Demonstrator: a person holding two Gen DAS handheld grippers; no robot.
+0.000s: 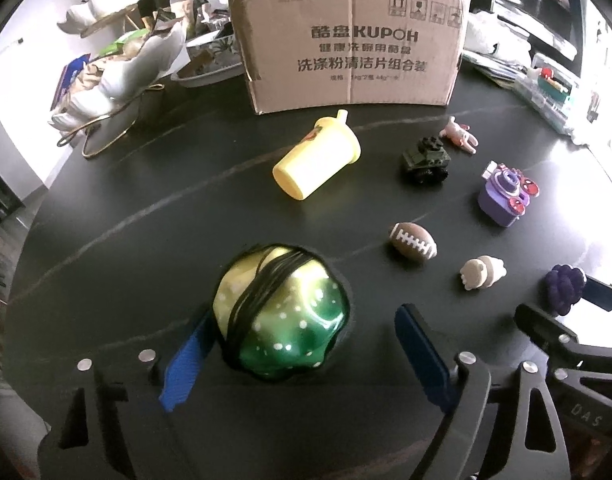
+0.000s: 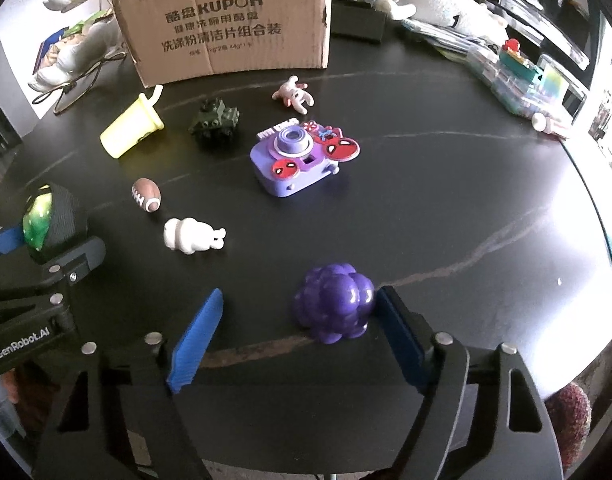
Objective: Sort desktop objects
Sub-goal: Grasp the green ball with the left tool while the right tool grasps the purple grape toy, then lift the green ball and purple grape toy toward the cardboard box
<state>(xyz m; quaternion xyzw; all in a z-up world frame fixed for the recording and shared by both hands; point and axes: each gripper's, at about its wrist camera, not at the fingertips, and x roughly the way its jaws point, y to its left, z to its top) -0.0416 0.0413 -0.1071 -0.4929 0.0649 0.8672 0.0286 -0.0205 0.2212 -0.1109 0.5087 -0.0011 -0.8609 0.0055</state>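
Left gripper point(image 1: 302, 354): jaws apart around the green ball point(image 1: 282, 316), left pad touching it, right pad clear.
Right gripper point(image 2: 298, 340): jaws apart, grape toy point(image 2: 333, 304) against the right pad only.
Around: football point(image 1: 413, 240), white figure point(image 1: 483, 272), camera toy point(image 2: 302, 158), tank point(image 2: 214, 122), yellow cup point(image 1: 315, 160) on its side.
Box point(image 1: 349, 40): upright behind the toys, inside unseen.

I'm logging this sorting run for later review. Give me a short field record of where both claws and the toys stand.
surface: dark table
left claw: around green ball, one pad touching, other apart
right claw: around purple grapes, one pad touching, other apart
lying loose: yellow cup, toy tank, football, purple camera
behind: cardboard box
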